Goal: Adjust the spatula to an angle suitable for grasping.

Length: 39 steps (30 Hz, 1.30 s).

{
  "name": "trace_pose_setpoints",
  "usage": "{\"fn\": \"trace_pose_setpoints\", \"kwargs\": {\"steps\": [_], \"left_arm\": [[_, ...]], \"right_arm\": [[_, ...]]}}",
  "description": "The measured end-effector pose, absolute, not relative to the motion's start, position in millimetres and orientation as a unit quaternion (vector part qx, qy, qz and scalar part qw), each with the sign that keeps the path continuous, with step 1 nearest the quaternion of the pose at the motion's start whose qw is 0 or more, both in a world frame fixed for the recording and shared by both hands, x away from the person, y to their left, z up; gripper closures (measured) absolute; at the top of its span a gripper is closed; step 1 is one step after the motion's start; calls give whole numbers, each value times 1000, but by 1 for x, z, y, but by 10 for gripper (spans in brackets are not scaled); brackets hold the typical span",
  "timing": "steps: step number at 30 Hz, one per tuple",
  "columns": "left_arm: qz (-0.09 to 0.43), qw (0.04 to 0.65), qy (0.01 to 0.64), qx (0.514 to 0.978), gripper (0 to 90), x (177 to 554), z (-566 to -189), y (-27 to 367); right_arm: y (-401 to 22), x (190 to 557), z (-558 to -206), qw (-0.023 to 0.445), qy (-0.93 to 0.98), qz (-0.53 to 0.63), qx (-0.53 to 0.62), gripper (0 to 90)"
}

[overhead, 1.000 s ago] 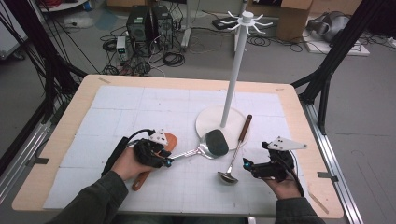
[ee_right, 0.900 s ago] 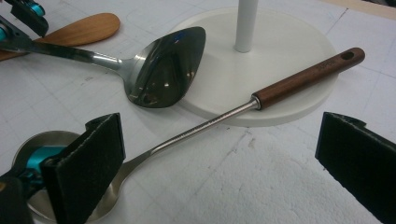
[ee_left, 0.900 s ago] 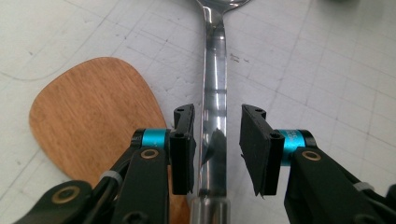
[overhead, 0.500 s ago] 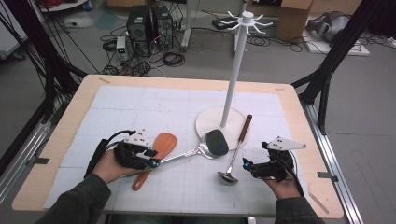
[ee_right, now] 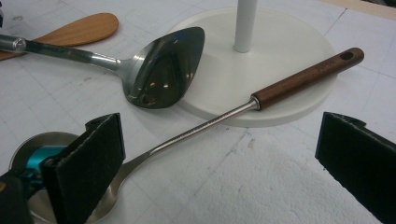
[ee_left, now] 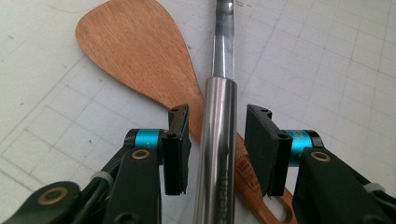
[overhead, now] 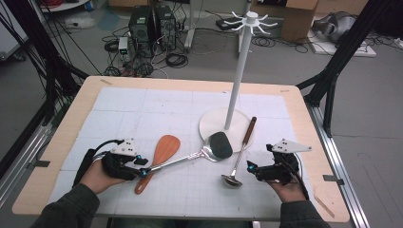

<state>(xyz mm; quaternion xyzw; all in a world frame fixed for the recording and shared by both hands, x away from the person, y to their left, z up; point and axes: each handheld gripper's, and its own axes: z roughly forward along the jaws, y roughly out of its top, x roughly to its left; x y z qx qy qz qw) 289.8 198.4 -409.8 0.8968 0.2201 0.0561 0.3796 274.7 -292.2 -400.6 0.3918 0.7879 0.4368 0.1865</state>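
A steel serving spoon (overhead: 219, 145) lies on the white mat, its bowl resting against the round base (overhead: 211, 121) of a white hook stand (overhead: 239, 71). Its long handle (ee_left: 218, 140) crosses a wooden spatula (overhead: 160, 153) and runs between the jaws of my left gripper (overhead: 142, 169). Those jaws have just been opening, and a gap shows on each side of the handle (ee_left: 217, 122). A ladle (overhead: 239, 156) with a brown wooden grip (ee_right: 308, 77) lies to the right. My right gripper (overhead: 250, 167) stands wide open just beside the ladle's bowl (ee_right: 32, 140).
The stand's pole rises from the base at the table's middle right, with several hooks at its top (overhead: 250, 20). The wooden table edge (overhead: 332, 161) runs close to the right hand. Cables and computer boxes sit on the floor beyond the table.
My left hand has slid left along the spoon's handle toward its end, uncovering the wooden spatula's blade. The spoon, ladle and right hand have stayed put.
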Motion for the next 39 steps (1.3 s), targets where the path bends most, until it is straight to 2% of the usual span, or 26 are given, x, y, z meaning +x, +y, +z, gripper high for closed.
{"fn": "trace_pose_setpoints", "kwargs": {"steps": [16, 26, 39], "left_arm": [[42, 360, 238, 901, 607, 287, -428, 216], [54, 362, 263, 893, 617, 295, -430, 229], [56, 358, 246, 899, 612, 296, -433, 227]], "right_arm": [[-293, 274, -400, 190, 787, 437, 392, 4], [-292, 274, -400, 189, 787, 438, 391, 4], [-291, 275, -401, 187, 790, 437, 388, 4]]}}
